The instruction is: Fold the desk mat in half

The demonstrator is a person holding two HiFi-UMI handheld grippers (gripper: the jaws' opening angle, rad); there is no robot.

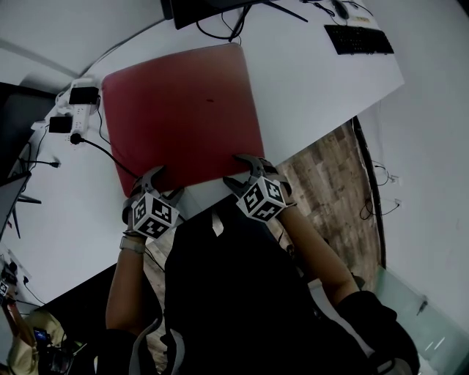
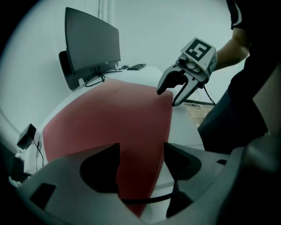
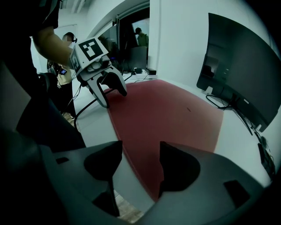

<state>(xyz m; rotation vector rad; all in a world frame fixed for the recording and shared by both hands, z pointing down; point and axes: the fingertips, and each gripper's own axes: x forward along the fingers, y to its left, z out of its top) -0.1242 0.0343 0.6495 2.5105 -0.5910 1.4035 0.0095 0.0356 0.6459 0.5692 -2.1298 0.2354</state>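
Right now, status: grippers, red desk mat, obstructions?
Left gripper open, right gripper open, each at a near corner. Red rectangular desk mat flat, unfolded. Thin black cable beside left corner.

monitor (image 1: 205, 9): cut off, top edge | desk mat (image 1: 179, 117): near corners hid behind jaws, hd view

A broad white desk (image 1: 315, 80) with a rounded corner takes up most of the room. A wide black monitor (image 2: 92, 44) stands at its far edge with cables trailing below it, and a flat black keyboard (image 1: 357, 38) lies nearby. A white power strip (image 1: 73, 110) with dark plugs lies at the desk's left edge. A plain white wall (image 2: 167, 30) rises behind the desk. The brown wood-pattern floor (image 1: 330, 183) runs alongside it. A dark-framed opening (image 3: 127, 48) leads into another room. The light is dim and cool.
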